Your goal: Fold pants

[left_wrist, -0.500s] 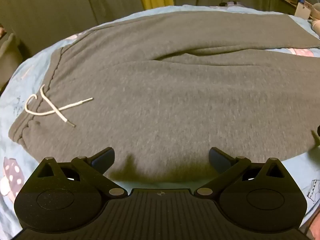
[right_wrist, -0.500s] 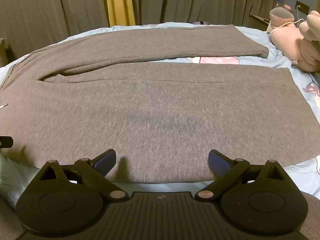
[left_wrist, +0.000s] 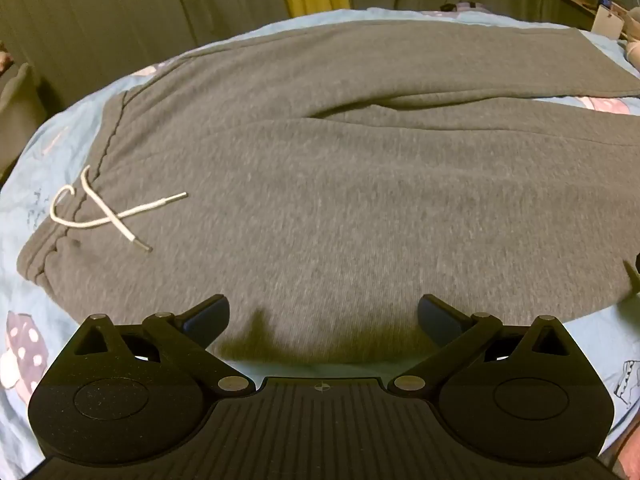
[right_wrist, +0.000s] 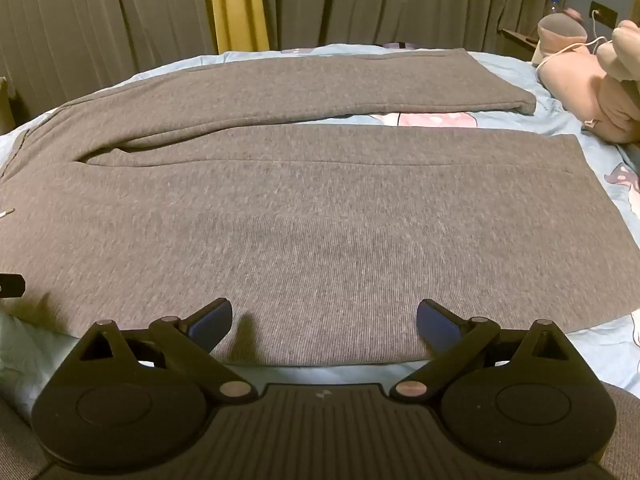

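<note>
Grey sweatpants (left_wrist: 340, 184) lie flat on a bed, waistband to the left with a white drawstring (left_wrist: 108, 212), both legs stretched to the right. The right wrist view shows the two legs (right_wrist: 320, 208), the far one ending at a cuff (right_wrist: 524, 104). My left gripper (left_wrist: 323, 314) is open and empty, hovering at the near edge of the hip area. My right gripper (right_wrist: 324, 316) is open and empty at the near edge of the near leg. Neither touches the fabric.
The bed has a light blue patterned sheet (left_wrist: 24, 344). Pink plush toys (right_wrist: 580, 80) with a white cable lie at the right. Grey and yellow curtains (right_wrist: 236, 4) hang behind the bed. The left gripper's edge (right_wrist: 10, 284) shows at the right view's left.
Both grippers have shifted very slightly; the pants lie unchanged and both jaws stay open.
</note>
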